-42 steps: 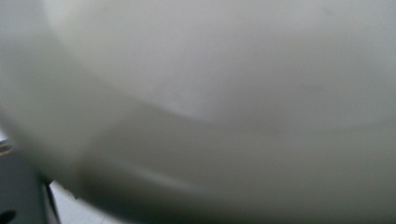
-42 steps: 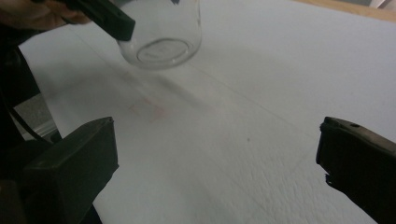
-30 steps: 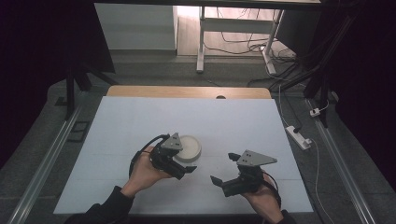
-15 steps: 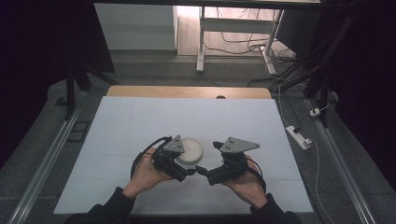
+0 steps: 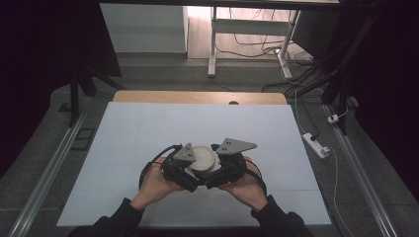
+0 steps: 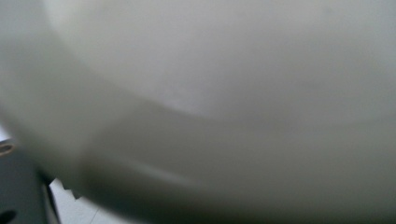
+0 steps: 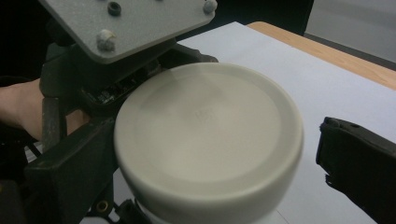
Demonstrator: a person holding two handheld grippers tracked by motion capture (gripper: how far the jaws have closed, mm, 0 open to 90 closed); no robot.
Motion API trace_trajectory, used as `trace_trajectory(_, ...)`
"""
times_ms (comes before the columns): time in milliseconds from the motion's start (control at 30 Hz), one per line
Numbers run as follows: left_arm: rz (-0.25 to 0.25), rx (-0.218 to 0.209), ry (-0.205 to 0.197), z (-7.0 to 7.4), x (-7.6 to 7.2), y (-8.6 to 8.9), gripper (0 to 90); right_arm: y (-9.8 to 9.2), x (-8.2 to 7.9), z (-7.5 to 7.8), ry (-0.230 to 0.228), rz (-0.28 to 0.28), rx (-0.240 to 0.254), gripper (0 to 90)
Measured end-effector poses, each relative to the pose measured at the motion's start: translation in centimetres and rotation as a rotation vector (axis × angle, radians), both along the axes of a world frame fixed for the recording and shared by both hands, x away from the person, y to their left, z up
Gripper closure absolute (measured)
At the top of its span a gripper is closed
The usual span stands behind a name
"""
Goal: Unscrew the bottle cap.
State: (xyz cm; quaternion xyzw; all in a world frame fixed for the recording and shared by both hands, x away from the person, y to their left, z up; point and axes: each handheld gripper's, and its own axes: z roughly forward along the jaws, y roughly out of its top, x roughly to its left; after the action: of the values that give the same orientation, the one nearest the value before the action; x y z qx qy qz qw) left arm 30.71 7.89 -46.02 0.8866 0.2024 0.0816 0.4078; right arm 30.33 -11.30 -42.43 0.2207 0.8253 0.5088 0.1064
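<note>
Near your edge of the white table [image 5: 148, 128], both your grippers meet at a round cream jar [image 5: 203, 157].

Your left gripper [image 5: 191, 174] is clamped around the jar's side, the jar standing upright on the sheet. Your right gripper [image 5: 213, 177] sits just beside the jar with its jaws spread wide, one black jaw clear of the lid's right edge in the right gripper view.

Lid [image 7: 208, 140]: cream plastic, smooth, satin sheen, faint embossed mark at centre. Left gripper [image 5: 190, 173] body: matt black plastic, slightly grainy; its top plate [image 7: 126, 21] is grey, rough, printed-looking. Right gripper [image 5: 217, 173]: same matt black. Bench [image 5: 148, 128] cover: pale blue-white, matt, smooth sheet; far edge [image 5: 197, 97] bare light wood.
</note>
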Motion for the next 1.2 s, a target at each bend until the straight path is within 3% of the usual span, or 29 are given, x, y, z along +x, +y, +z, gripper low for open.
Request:
trace_trajectory(133,-0.003,-0.002,0.003,0.0,0.0,0.0,7.5,0.3,0.2,-0.2,0.015,0.024,0.010,5.8)
trace_trajectory(467,-0.032,-0.007,0.018,0.1,0.3,0.3,7.6,-0.1,0.3,-0.4,-0.001,0.056,0.019,7.2)
trace_trajectory(733,-0.069,-0.027,0.044,0.2,0.7,0.7,7.6,-0.9,0.8,-0.3,-0.002,0.150,0.024,9.3)
trace_trajectory(833,-0.016,-0.046,0.051,-0.1,1.1,1.4,7.6,-1.6,1.1,0.1,-0.006,0.154,0.052,21.1)
trace_trajectory(900,0.000,-0.055,0.047,-0.1,1.3,1.8,7.6,-2.2,1.3,0.7,0.021,0.131,0.092,30.2)
trace_trajectory(1067,-0.016,-0.051,0.024,0.5,0.7,1.2,7.6,-1.2,1.1,0.6,0.011,0.097,0.060,8.1)
trace_trajectory(1200,-0.041,-0.019,0.014,0.6,0.4,0.5,7.6,0.1,0.6,0.2,-0.022,0.086,0.008,3.3)
